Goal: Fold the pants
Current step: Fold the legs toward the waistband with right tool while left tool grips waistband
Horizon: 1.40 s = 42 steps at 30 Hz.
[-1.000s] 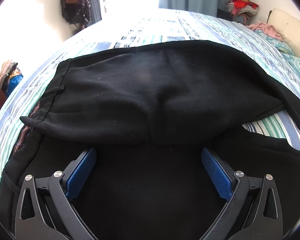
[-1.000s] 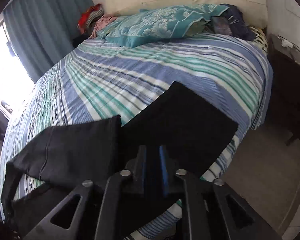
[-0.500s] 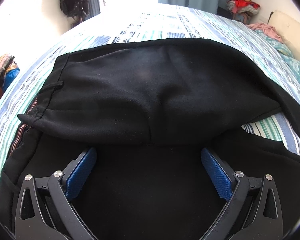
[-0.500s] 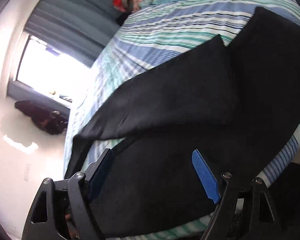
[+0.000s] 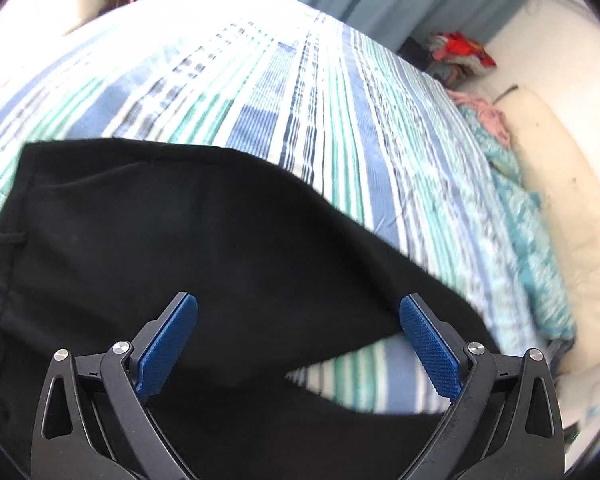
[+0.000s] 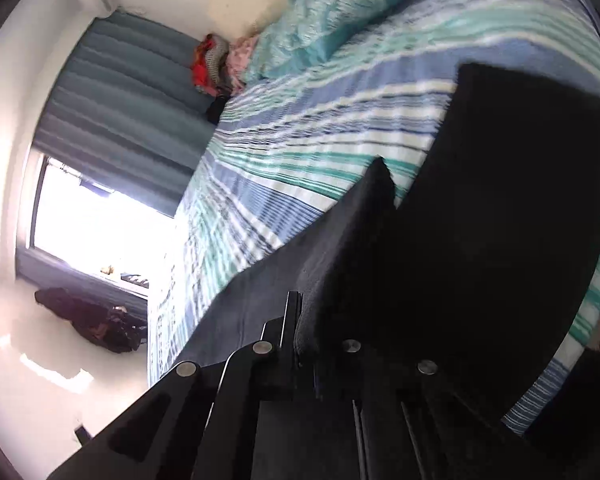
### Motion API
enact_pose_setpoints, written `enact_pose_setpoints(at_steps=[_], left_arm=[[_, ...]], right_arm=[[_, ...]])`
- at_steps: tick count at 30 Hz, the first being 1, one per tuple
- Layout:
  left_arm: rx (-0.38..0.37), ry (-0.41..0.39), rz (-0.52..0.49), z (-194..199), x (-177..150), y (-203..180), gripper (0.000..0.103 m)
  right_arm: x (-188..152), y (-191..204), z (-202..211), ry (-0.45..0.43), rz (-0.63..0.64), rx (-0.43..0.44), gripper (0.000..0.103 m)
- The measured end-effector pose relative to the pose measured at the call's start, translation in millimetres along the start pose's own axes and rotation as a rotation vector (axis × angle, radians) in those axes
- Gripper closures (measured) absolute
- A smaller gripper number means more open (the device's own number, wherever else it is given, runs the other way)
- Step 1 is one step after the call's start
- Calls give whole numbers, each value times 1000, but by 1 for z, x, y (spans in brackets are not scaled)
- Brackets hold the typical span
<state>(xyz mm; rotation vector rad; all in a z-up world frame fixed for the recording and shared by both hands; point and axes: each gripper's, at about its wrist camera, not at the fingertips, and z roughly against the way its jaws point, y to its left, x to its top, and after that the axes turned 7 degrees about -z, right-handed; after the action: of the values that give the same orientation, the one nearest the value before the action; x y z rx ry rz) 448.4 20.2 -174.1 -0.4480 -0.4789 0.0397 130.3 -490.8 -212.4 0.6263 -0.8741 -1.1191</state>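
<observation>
Black pants (image 5: 188, 232) lie on the striped bedspread (image 5: 324, 112), partly folded, with the waistband at the left. My left gripper (image 5: 298, 344) is open and empty, its blue pads (image 5: 168, 344) held just above the black cloth. In the right wrist view my right gripper (image 6: 306, 320) is shut on a fold of the pants (image 6: 480, 220) and holds that edge lifted off the bed. The fingertips are buried in the cloth.
A teal patterned pillow (image 6: 324, 20) and a cream headboard cushion (image 5: 572, 216) are at the head of the bed. A pile of red and pink clothes (image 6: 216, 64) sits by the blue curtain (image 6: 120, 92). The bed edge (image 6: 580, 320) drops off at the right.
My right gripper was open half a second ago and has closed on the pants edge. My left gripper has lifted and tilted up, still open.
</observation>
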Motion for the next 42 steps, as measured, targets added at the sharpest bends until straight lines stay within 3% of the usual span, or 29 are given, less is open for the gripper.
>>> enact_pose_setpoints(at_steps=[2, 5, 8, 10, 11, 12, 14, 17, 20, 22, 24, 25, 28, 31, 35, 42], left_arm=[[-23, 64, 91, -33, 27, 9, 3], [-20, 109, 174, -69, 47, 16, 14], [-13, 108, 243, -86, 56, 24, 22], [-20, 89, 278, -87, 57, 31, 36], [-33, 87, 291, -87, 55, 34, 73], [-22, 92, 301, -84, 54, 36, 98], [-50, 56, 310, -66, 44, 37, 97], [-44, 3, 231, -28, 36, 23, 97], [-78, -98, 158, 38, 22, 0, 97], [-71, -183, 86, 88, -4, -12, 97], [-31, -215, 21, 124, -53, -20, 96], [-9, -190, 7, 130, -84, -20, 95], [57, 2, 4, 101, -164, -10, 95], [63, 119, 73, 73, -214, 7, 98], [76, 129, 3, 73, -221, -12, 98], [93, 131, -36, 72, -224, -24, 97]], right_arm=[[4, 23, 16, -16, 78, 54, 98], [7, 53, 35, -13, 161, 128, 98], [10, 70, 55, -10, 183, 204, 98], [12, 76, 71, -14, 186, 247, 98], [14, 77, 80, -18, 187, 262, 98], [14, 77, 90, -22, 189, 271, 98], [21, 78, 97, -18, 193, 266, 98], [33, 67, 87, 14, 205, 202, 98], [55, 52, 64, 78, 165, 138, 98], [71, 55, 57, 81, 188, 126, 98], [85, 60, 61, 77, 255, 107, 98], [91, 59, 62, 86, 294, 76, 98], [99, 23, 54, 133, 362, -117, 98], [96, -39, 39, 210, 325, -312, 98], [88, -80, 31, 267, 286, -443, 98], [89, -76, 24, 258, 410, -546, 98]])
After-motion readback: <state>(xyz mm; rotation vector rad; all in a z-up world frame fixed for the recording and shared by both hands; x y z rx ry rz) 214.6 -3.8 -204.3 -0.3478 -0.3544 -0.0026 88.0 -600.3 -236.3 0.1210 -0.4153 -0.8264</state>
